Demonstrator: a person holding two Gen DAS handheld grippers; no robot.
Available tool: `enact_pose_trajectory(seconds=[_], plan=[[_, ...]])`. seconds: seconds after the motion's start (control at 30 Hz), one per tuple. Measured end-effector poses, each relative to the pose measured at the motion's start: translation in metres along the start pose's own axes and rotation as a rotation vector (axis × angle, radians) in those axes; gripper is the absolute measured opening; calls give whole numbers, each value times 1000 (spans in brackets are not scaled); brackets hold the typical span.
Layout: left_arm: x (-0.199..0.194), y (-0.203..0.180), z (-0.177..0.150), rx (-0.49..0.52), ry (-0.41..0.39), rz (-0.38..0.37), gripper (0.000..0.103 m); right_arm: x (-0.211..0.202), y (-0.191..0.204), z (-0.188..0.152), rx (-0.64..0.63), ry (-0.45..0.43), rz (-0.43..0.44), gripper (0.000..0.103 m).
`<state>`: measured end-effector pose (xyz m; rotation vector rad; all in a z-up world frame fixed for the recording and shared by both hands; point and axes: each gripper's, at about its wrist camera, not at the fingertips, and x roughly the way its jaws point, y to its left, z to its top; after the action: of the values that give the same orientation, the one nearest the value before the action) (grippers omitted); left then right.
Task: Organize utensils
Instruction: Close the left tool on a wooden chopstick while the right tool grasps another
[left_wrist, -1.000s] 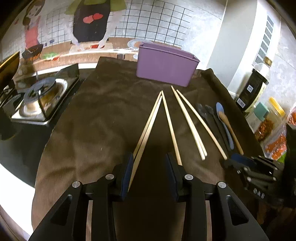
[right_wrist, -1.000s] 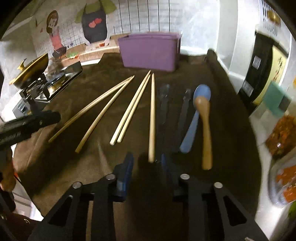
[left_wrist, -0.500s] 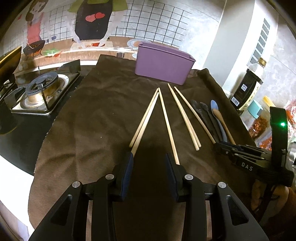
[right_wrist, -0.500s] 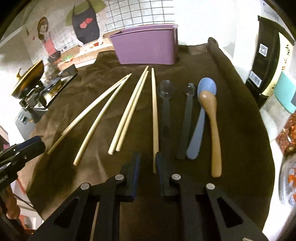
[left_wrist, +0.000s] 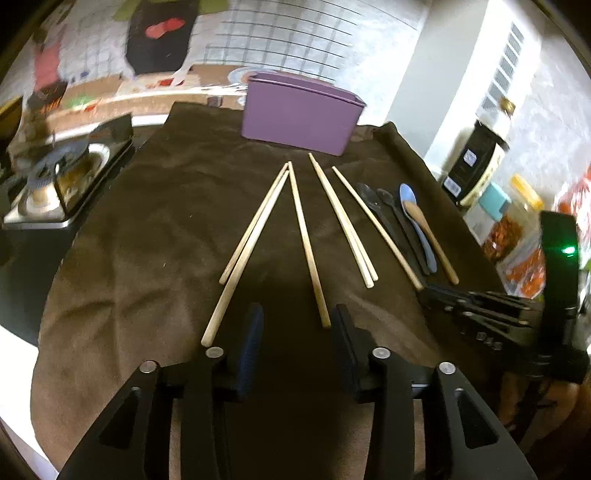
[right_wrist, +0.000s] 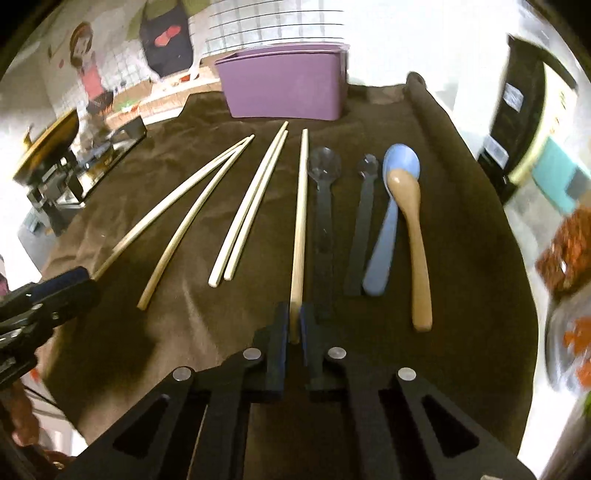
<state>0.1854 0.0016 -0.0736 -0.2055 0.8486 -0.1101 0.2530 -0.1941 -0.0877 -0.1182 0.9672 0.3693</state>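
The right gripper (right_wrist: 293, 321), matte black with blue pads, is clenched on the near end of a single pale wooden chopstick (right_wrist: 300, 221); its jaws have just been closing, and the stick runs straight away from them toward the purple bin (right_wrist: 284, 86). The left gripper (left_wrist: 295, 325) stands released, its jaws having just been opening, with only bare brown cloth (left_wrist: 147, 229) between the pads; a chopstick end (left_wrist: 321, 314) lies just beside its right pad, apparently not touching, though the blur leaves that unsure.

The cloth is soft, napped and wrinkled. On it, short of the bin, five more slim round chopsticks lie loose: a close pair (right_wrist: 251, 206) left of the held stick, and two curving ones (right_wrist: 184, 218) further left, their far tips nearly meeting. Right of the held stick lie two dark, glossy plastic spoons (right_wrist: 325, 192), then a smooth pale-blue spoon (right_wrist: 391, 221) with a tan wooden spoon (right_wrist: 415, 251) overlapping its bowl.

The bin, a plain rectangular plastic tub, stands upright at the cloth's far edge, all bowls and tips pointing its way.
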Motion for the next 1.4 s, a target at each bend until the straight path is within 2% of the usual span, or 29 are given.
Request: enact_pose_trajectory(seconds=[0.07, 0.17, 0.23, 0.37, 0.47, 0.53, 0.6, 0.67, 0.77, 0.9, 1.13, 1.2, 1.4], plan=[[4, -5, -1, 24, 10, -5, 41, -8, -5, -8, 19, -4, -7, 5], [14, -10, -2, 9, 55, -63, 41, -18, -10, -19, 39, -17, -11, 5], [22, -13, -4, 4, 80, -71, 41, -23, -11, -25, 49, -25, -10, 5], [30, -22, -3, 26, 72, -41, 37, -27, -9, -33, 54, -30, -12, 7], [38, -27, -1, 53, 71, 20, 29, -33, -7, -37, 53, -56, -19, 9], [41, -28, 1, 61, 62, 56, 22, -40, -7, -40, 43, -85, -22, 21], [43, -29, 2, 68, 57, 73, 16, -49, -6, -43, 26, -124, -37, 45], [43, -26, 2, 62, 49, 75, 10, -54, -6, -46, 14, -139, -45, 47], [41, -22, 1, 46, 43, 76, 7, -50, -5, -48, 2, -120, -45, 46], [32, -13, -1, 22, 27, 79, 6, -36, -2, -46, -4, -82, -19, 30], [12, 1, 1, -6, -17, 107, 7, -20, 1, -37, -10, -62, -68, 25], [5, 3, 4, -1, -43, 112, 7, -17, 1, -32, -9, -54, -80, 8], [-20, 8, 19, 24, -124, 128, 7, -37, 5, -21, -22, -114, -98, 7]])
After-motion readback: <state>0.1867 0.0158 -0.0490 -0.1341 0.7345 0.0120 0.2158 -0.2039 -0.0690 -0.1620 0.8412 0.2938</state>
